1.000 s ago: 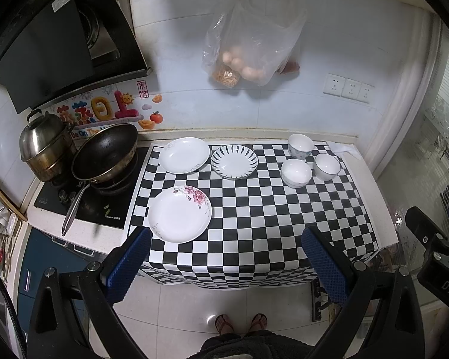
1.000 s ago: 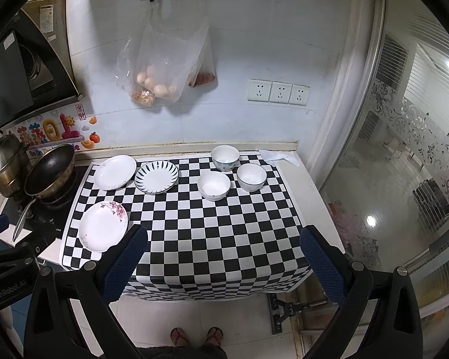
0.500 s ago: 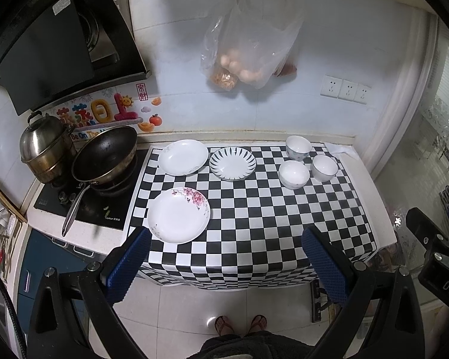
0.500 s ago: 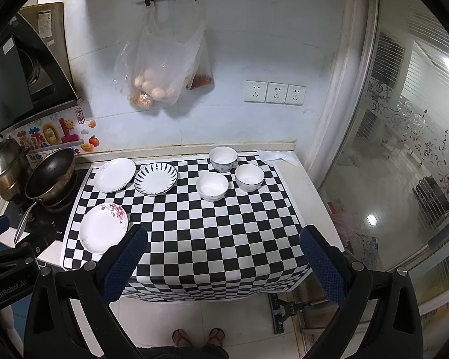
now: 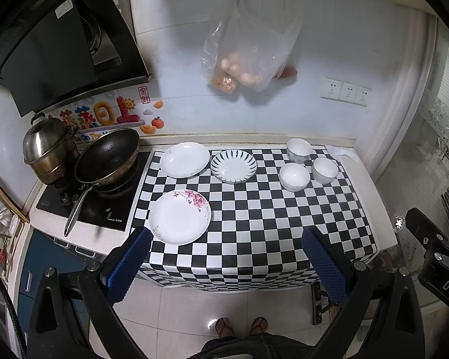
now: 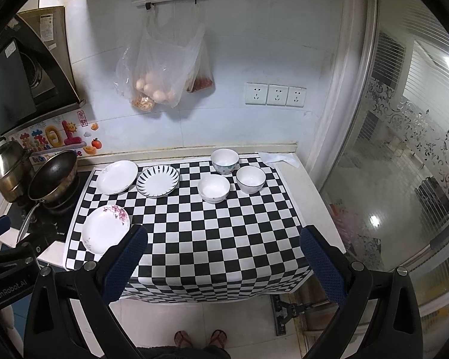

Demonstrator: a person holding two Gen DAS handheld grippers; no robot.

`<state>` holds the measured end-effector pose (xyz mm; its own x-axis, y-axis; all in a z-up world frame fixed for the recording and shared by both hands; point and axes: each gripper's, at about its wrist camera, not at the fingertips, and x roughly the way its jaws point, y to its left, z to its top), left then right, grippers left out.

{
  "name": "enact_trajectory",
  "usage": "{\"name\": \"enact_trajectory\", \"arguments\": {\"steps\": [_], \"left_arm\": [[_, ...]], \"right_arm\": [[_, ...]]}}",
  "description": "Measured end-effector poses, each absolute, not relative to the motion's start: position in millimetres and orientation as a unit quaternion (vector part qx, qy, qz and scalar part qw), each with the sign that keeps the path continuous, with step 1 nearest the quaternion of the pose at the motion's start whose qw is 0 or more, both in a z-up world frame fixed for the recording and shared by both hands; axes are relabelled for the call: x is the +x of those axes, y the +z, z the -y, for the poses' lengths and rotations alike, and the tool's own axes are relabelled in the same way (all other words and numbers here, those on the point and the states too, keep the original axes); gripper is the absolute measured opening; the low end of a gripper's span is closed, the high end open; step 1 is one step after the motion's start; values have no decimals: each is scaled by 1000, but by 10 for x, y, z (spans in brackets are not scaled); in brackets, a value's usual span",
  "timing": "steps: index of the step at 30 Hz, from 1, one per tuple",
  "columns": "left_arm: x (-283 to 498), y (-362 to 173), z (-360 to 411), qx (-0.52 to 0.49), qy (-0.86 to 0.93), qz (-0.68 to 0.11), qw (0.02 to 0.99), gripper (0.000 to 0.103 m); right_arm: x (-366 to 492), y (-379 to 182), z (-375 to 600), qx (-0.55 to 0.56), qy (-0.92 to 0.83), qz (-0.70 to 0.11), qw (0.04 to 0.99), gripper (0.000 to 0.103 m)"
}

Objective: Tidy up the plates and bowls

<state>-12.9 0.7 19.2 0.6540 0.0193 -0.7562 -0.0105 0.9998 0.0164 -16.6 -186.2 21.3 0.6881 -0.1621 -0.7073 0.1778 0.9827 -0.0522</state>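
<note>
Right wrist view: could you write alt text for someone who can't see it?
Three plates and three bowls sit apart, unstacked, on a black-and-white checkered counter, seen from above between an open right gripper holding nothing. A black wok and steel pot stand on the stove at left; plastic bags hang on the wall behind.

Left gripper (image 5: 224, 261) held high, jaws spread wide, empty. Right gripper (image 6: 224, 258) likewise raised, jaws wide apart, empty. Feet (image 6: 200, 337) in sandals below.
</note>
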Motion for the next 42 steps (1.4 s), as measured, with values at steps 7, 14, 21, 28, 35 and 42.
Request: {"name": "enact_trajectory", "arguments": {"steps": [7, 14, 21, 28, 35, 42], "left_arm": [[-133, 198, -15, 5, 7, -415, 910, 103], [-130, 205, -22, 4, 9, -414, 910, 103], [165, -23, -317, -19, 72, -407, 910, 103], [698, -921, -1120, -8, 175, -453, 874, 103], [1539, -2114, -2096, -50, 149, -556, 816, 101], [2234, -3072, -2694, -76, 97, -630, 767, 61]], "right_arm": [[-192, 235, 1887, 12, -87, -379, 921, 103], [-164, 189, 1986, 18, -80, -378, 922, 103], [190, -276, 2044, 59, 15, -381, 923, 103], [1119, -1421, 1546, 61, 104, -486, 866, 103], [2199, -2697, 788, 86, 147, -585, 793, 100], [3094, -3789, 111, 91, 141, -661, 732, 80]]}}
